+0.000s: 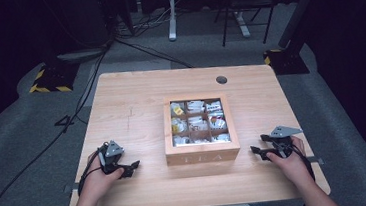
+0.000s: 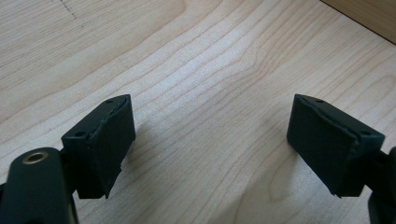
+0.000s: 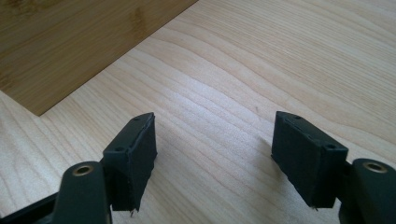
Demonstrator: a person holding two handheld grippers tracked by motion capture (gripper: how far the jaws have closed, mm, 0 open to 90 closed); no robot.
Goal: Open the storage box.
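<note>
A wooden tea box (image 1: 203, 154) with a clear lid stands at the middle of the table, its nine compartments holding tea packets (image 1: 198, 122). Left of it, my left gripper (image 1: 132, 166) rests on the table in a person's hand, open, jaws pointing toward the box. The left gripper (image 2: 210, 140) has bare wood between its pads. On the other side, my right gripper (image 1: 258, 145) lies in the other hand, open, aimed at the box's right side. Nothing sits between the right gripper (image 3: 212, 156) pads; the tea box wall (image 3: 70, 42) shows at the upper left.
The light wooden table (image 1: 131, 112) has a round cable hole (image 1: 221, 79) at the back right. Beyond it are grey carpet, cables, stand bases with yellow-black tape (image 1: 48, 82) and desk legs (image 1: 170, 13).
</note>
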